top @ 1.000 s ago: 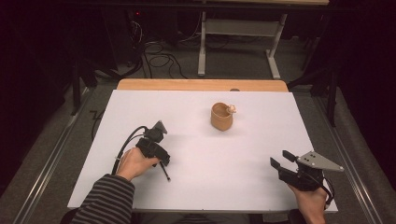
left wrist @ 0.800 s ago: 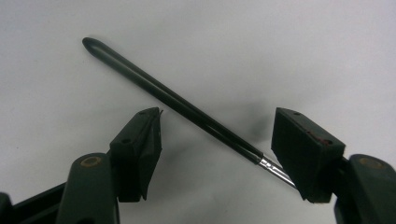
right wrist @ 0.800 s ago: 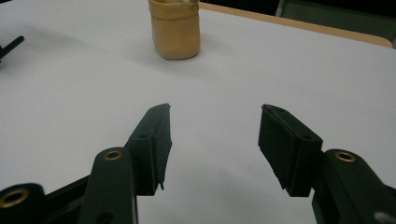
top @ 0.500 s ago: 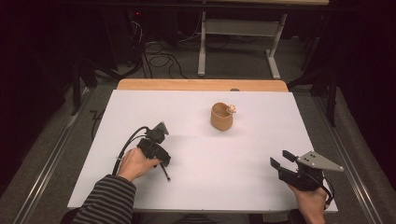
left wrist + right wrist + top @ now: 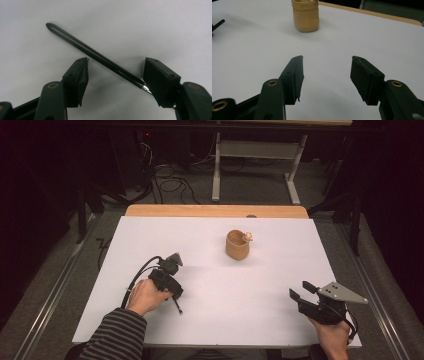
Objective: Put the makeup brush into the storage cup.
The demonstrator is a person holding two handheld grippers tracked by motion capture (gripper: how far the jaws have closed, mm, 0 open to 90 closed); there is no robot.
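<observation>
Left gripper [image 5: 176,306] at lower left of the high view, tipped down onto the white table [image 5: 210,245]. Jaws spread, just been closing a little. Between them lies a black pen [image 5: 95,53], slanting from upper left to lower right in the left gripper view. Its metal tip sits right against the right-hand pad; whether they touch I cannot tell. Left-hand pad close beside the barrel, not pressing.

Right gripper [image 5: 301,294] at lower right, low over the table, jaws spread with nothing between.

Tan cup [image 5: 237,245] upright, upper centre, well apart from both grippers. Something small and pale at its rim.
</observation>
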